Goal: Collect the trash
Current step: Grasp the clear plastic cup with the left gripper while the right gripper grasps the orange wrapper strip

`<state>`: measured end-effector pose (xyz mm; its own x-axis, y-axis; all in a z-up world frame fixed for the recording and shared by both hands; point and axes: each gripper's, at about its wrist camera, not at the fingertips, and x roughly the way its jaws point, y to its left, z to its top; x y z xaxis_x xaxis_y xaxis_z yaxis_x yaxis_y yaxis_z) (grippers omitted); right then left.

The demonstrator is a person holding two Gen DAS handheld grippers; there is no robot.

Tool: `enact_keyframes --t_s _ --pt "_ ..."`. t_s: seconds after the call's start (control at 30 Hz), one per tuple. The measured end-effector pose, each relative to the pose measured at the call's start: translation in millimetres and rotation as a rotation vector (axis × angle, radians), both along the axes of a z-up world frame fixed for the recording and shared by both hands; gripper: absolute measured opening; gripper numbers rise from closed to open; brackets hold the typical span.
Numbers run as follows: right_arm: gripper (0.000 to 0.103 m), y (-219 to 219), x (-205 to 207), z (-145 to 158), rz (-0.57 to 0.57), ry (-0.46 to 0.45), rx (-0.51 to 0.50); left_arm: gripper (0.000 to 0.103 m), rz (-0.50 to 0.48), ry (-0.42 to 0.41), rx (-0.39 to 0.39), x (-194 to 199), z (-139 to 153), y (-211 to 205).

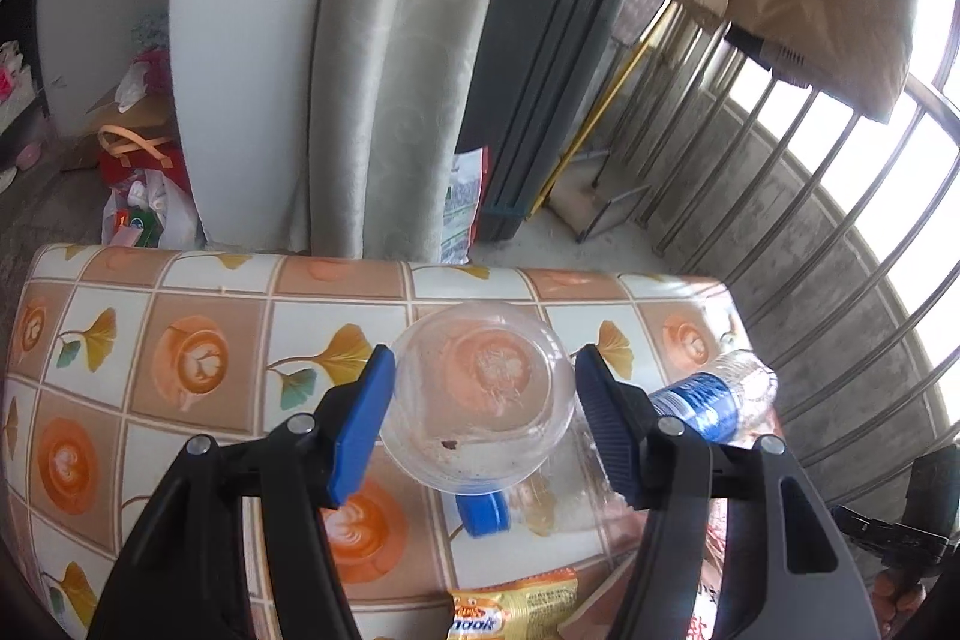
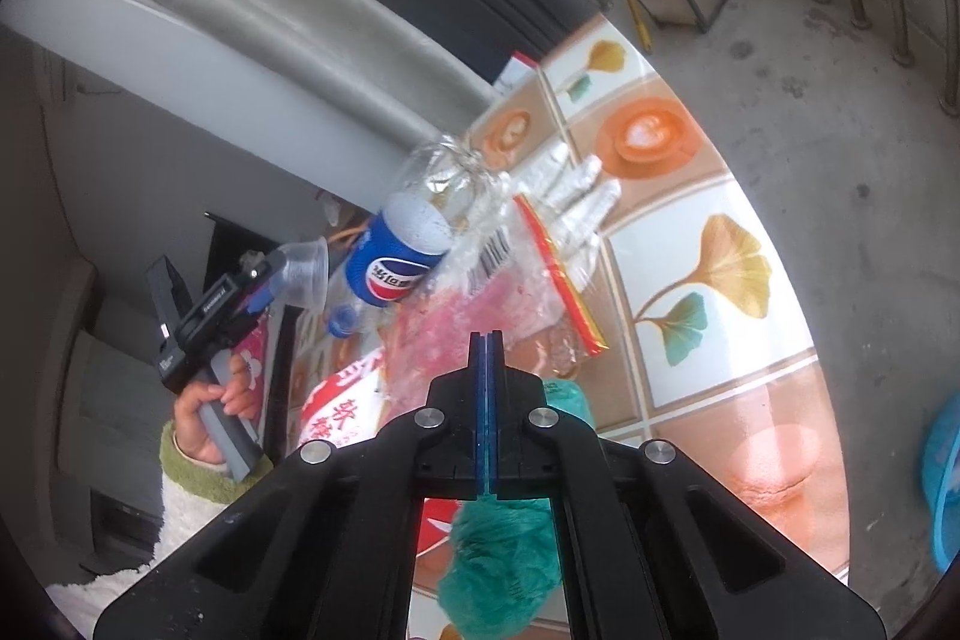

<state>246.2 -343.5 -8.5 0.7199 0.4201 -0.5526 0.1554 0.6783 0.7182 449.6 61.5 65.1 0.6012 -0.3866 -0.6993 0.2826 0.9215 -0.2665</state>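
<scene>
My left gripper point(image 1: 480, 418) is shut on a clear plastic cup point(image 1: 480, 388), one blue pad on each side, and holds it above the tiled tablecloth point(image 1: 180, 292). The right wrist view shows that gripper point(image 2: 270, 280) and cup point(image 2: 306, 274) raised at the left, in a person's hand point(image 2: 204, 400). A crushed Pepsi bottle point(image 1: 702, 403) point(image 2: 396, 262) with a blue cap point(image 1: 480, 511) lies on the table. My right gripper point(image 2: 486, 340) is shut, its tips over a clear zip bag point(image 2: 528, 268) with pink contents; I cannot tell whether film is pinched. A crumpled green bag point(image 2: 498, 568) lies under it.
A yellow snack wrapper point(image 1: 510, 610) and a red-and-white packet point(image 2: 342, 412) lie near the table's front. Behind the table hang a grey curtain point(image 1: 390, 70) and a metal railing point(image 1: 810, 196). Bags of clutter point(image 1: 144, 196) sit on the floor. A blue basin point(image 2: 945, 490) stands at the right.
</scene>
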Motion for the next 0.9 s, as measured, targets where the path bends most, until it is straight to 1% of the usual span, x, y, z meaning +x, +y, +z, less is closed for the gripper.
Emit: enact_keyframes --t_s 0.07,0.13,0.17,0.2,0.23,0.37,0.43,0.47,0.53,0.57,0.63,0.73,0.8,0.9 --pt "0.0 -1.8 -2.8 2.5 -0.009 -0.01 0.001 0.06 0.015 -0.008 -0.015 -4.7 3.1 8.0" --pt "0.007 -7.9 -2.4 -0.3 -0.027 0.0 0.022 0.06 0.028 -0.013 -0.03 -8.6 5.3 14.6" --pt "0.012 -12.1 -0.9 -4.0 -0.039 0.016 0.041 0.06 0.034 -0.015 -0.034 -9.9 5.6 18.1" --pt "0.032 -15.9 1.0 -7.8 -0.048 0.03 0.059 0.06 0.045 -0.016 -0.037 -11.2 5.4 21.7" --pt "0.046 -19.5 2.7 -11.8 -0.06 0.041 0.077 0.06 0.048 -0.015 -0.041 -12.2 4.8 24.1" --pt "0.047 -22.0 15.2 -24.2 -0.039 0.074 0.117 0.06 0.056 -0.011 -0.043 -11.8 0.8 30.1" --pt "0.046 -19.5 21.5 -29.0 -0.02 0.096 0.116 0.06 0.062 -0.018 -0.046 -9.8 1.0 31.5" --pt "0.044 -17.5 23.6 -30.7 -0.016 0.104 0.112 0.06 0.063 -0.023 -0.05 -8.9 1.8 33.3" --pt "0.028 -13.4 25.2 -31.1 0.0 0.105 0.11 0.06 0.064 -0.038 -0.057 -4.5 5.4 32.0" --pt "0.025 -12.3 24.6 -30.6 0.003 0.106 0.11 0.06 0.063 -0.043 -0.062 -1.0 7.6 30.4" --pt "0.004 -10.4 24.4 -31.1 0.008 0.101 0.11 0.06 0.058 -0.054 -0.066 6.9 11.7 25.4" --pt "0.0 -7.7 20.7 -29.7 0.016 0.084 0.107 0.06 0.039 -0.07 -0.046 26.9 16.7 8.9" --pt "0.0 -5.6 17.0 -25.4 0.017 0.068 0.102 0.06 0.022 -0.058 -0.044 45.5 17.0 -5.2" --pt "0.0 0.5 11.5 -15.6 0.019 0.04 0.095 0.06 0.012 -0.056 -0.033 61.5 16.3 -19.9"
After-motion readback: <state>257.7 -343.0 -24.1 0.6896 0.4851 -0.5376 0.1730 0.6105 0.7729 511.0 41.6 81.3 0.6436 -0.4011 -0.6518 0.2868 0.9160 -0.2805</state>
